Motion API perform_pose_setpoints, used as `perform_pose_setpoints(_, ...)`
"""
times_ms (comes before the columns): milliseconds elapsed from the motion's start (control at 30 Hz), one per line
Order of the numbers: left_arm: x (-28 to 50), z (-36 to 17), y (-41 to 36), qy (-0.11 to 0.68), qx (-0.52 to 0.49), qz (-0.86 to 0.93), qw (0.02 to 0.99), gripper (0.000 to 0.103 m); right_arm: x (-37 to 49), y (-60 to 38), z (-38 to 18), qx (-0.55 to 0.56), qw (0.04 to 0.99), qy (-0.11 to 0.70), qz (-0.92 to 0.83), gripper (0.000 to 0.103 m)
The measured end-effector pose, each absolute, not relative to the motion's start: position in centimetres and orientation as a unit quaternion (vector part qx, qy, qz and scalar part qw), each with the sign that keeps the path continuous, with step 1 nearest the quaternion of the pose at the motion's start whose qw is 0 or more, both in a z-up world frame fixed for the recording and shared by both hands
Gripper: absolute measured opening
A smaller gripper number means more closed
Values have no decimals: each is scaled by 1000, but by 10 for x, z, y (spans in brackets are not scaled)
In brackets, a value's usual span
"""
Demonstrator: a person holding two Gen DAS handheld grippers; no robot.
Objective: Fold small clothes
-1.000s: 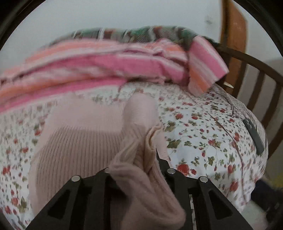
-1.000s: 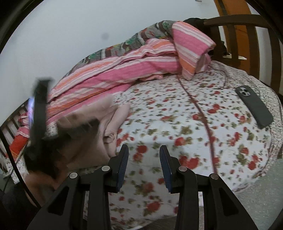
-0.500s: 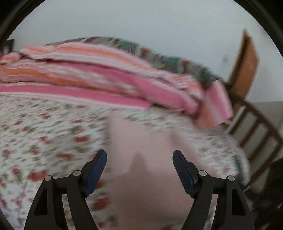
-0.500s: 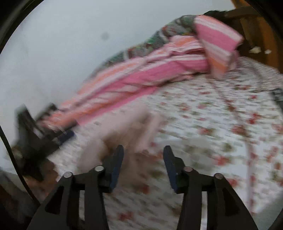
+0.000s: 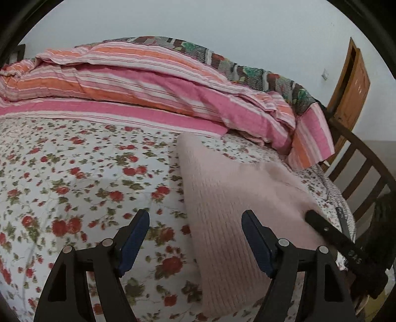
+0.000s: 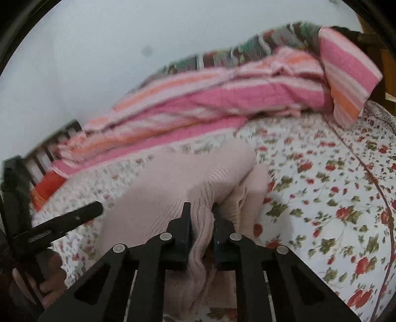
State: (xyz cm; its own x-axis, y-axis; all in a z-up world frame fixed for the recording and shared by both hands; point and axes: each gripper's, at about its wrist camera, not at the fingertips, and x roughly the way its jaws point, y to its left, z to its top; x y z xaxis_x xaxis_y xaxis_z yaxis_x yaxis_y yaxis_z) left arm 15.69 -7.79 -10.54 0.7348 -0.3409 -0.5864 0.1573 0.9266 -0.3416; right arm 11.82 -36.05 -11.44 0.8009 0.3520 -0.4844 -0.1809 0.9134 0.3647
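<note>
Left gripper (image 5: 195, 237), left wrist view: jaws spread wide, holding nothing, above the floral bedsheet (image 5: 74, 178). Pink ribbed sweater (image 5: 237, 213) lies on the sheet, right of centre, near the striped quilt (image 5: 153, 91).

Right gripper (image 6: 201, 223), right wrist view: jaws clamped on a fold of the sweater (image 6: 173, 183), bunched at near centre on the sheet (image 6: 321, 188).

Before me a bed (image 5: 74, 178) wears a white sheet strewn with red roses. A pink and orange striped quilt (image 5: 153, 94) is heaped along its far side against a plain pale wall (image 5: 198, 22). Dark wooden rails (image 5: 366, 171) and a brown door (image 5: 351, 84) stand to my right.
</note>
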Motion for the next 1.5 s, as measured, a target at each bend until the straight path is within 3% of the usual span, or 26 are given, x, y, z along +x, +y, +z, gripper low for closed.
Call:
perform_pose_setpoints(167,164,-120,-90,364,-136,-145,910,76,117,-375,-146,175,926,314,116,12)
perform_pose_setpoints(300,165,-123,-86,374,-151,-148,903,75,114,-374,-134,168,926,320,111,16)
perform_pose_setpoints(367,164,-121,-81,373,-155,-147,903,75,117,-375,-129,173,924,323,111,26)
perform_pose_setpoints(433,162,-118,-77,368,-151,-146,906,75,123,-379,-128,182,921,328,108,48)
perform_pose_setpoints(500,160,-115,-75,364,-150,-148,907,75,136,-381,-132,198,909,349,111,57)
perform_pose_setpoints(800,164,-114,-58,359,-197,-170,896,75,183,-389,-170,294,844,414,172,69)
perform_pose_setpoints(967,162,-110,-50,355,-194,-175,898,75,183,-386,-172,291,845,410,180,66)
perform_pose_setpoints(1033,163,-110,-46,357,-201,-178,895,75,183,-384,-170,293,843,412,185,53)
perform_pose_setpoints(1133,163,-107,-40,358,-206,-186,892,75,184,-385,-162,304,838,413,186,42)
perform_pose_setpoints(1500,161,-98,7,341,-206,-174,900,74,186,-320,-46,232,884,379,148,35)
